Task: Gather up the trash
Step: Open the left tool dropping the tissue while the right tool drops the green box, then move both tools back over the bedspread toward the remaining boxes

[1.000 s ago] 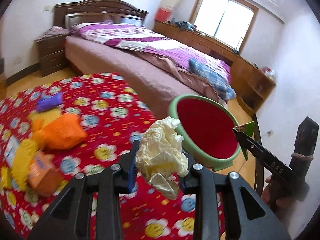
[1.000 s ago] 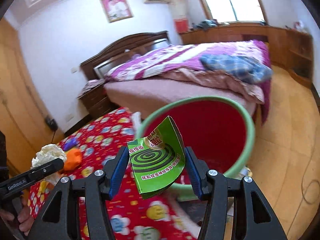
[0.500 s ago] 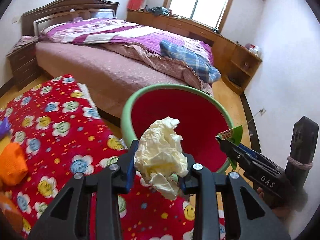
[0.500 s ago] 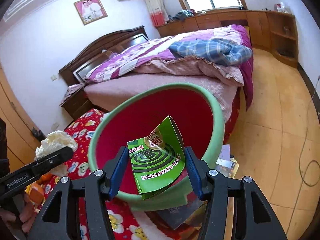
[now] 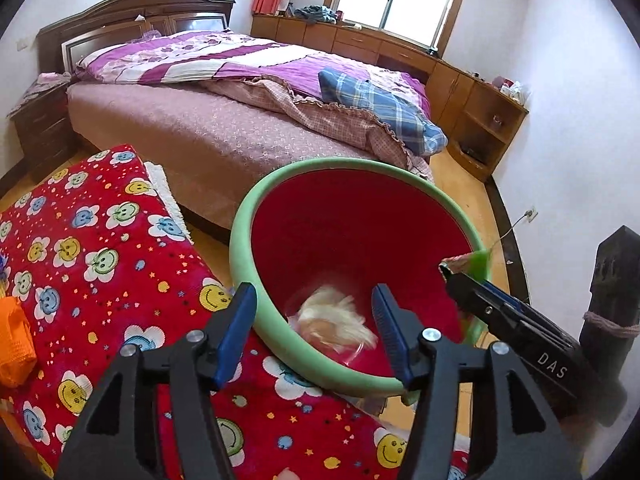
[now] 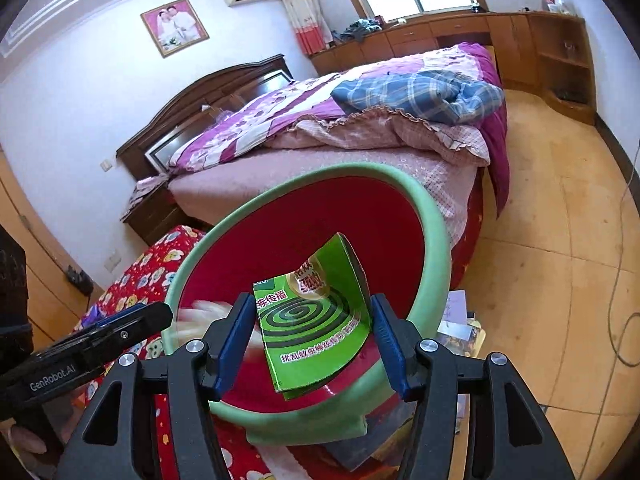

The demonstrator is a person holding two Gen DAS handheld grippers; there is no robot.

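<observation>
A red bin with a green rim (image 5: pixel 240 240) stands tilted toward me at the edge of the red flowered cloth. My left gripper (image 5: pixel 314 296) hangs over its mouth with jaws opening; the crumpled cream paper ball (image 5: pixel 332 320) is a blur below the pads, loose inside the bin. My right gripper (image 6: pixel 314 308) is over the same bin (image 6: pixel 436 240), its jaws opening, with the green mosquito-coil box (image 6: pixel 316 320) still touching both pads. In the left wrist view the right gripper (image 5: pixel 460 276) comes in from the right with the box (image 5: pixel 478 258).
The red smiley-flower cloth (image 5: pixel 100 260) lies left of the bin, with an orange item (image 5: pixel 14 340) at its left edge. A bed (image 5: pixel 200 128) stands behind. Papers (image 6: pixel 460 320) lie on the wooden floor under the bin's right side.
My left gripper opened and the paper ball dropped out of it into the bin. Both grippers came closer over the bin's mouth. The green box stays between the right pads.
</observation>
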